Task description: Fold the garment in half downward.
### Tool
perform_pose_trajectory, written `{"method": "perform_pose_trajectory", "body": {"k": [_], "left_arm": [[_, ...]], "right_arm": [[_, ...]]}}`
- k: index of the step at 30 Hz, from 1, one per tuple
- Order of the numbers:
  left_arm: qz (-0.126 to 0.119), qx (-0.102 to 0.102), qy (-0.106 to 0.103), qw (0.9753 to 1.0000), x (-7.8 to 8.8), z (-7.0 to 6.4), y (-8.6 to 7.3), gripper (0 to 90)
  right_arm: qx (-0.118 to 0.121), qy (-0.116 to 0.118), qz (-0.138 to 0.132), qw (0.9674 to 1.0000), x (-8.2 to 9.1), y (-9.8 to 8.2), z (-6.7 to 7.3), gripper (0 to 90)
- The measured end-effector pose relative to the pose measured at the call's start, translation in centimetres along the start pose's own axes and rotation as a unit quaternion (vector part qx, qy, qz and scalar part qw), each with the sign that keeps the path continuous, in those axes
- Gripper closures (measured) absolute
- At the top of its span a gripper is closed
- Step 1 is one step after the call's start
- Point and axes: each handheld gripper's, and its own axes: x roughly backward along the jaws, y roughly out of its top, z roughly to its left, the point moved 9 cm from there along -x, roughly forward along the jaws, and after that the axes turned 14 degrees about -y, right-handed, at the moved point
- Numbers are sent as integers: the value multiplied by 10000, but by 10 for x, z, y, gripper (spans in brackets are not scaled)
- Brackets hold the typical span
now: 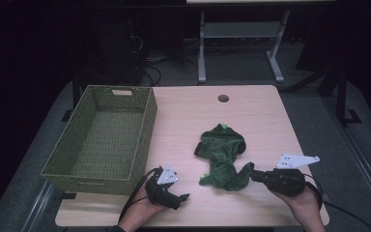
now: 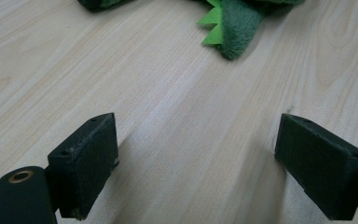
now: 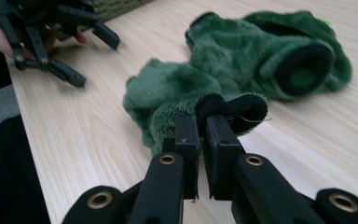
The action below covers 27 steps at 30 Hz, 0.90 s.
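A green plush garment [image 1: 222, 154] with black cuffs and bright green spikes lies crumpled on the wooden table [image 1: 261, 116], right of centre. My right gripper [image 1: 254, 175] comes in from the right and is shut on one black-edged cuff [image 3: 233, 105] at the garment's near right end. In the right gripper view its jaws [image 3: 203, 140] stand almost together with the cuff's edge pinched at their tips. My left gripper [image 1: 184, 196] rests low near the table's front edge, left of the garment. It is open [image 2: 196, 163], with bare wood between the pads. A spiked end of the garment [image 2: 228, 28] lies ahead of it.
A green woven basket [image 1: 147, 130], with nothing in it, stands on the table's left side, its near corner close to my left hand. A round cable hole [image 1: 223, 98] sits at the table's far edge. The left gripper [image 3: 95, 60] also appears in the right gripper view at top left.
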Motion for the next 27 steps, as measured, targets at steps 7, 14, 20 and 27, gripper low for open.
{"method": "perform_pose_trajectory", "body": {"k": [7, 14, 20, 27], "left_arm": [[-1, 6, 3, 10000, 0, 0, 0, 125], [-18, 19, 3, 10000, 0, 0, 0, 125], [-14, 6, 8, 10000, 0, 0, 0, 125], [-22, 20, 5, 10000, 0, 0, 0, 125]], "right_arm": [[161, 199, -92, 9996, -8, 16, 14, 844], [358, 422, -99, 9984, -22, 31, 26, 843], [514, 599, 0, 9969, -40, 41, 40, 827], [496, 727, -86, 9961, -47, 52, 49, 762]]}}
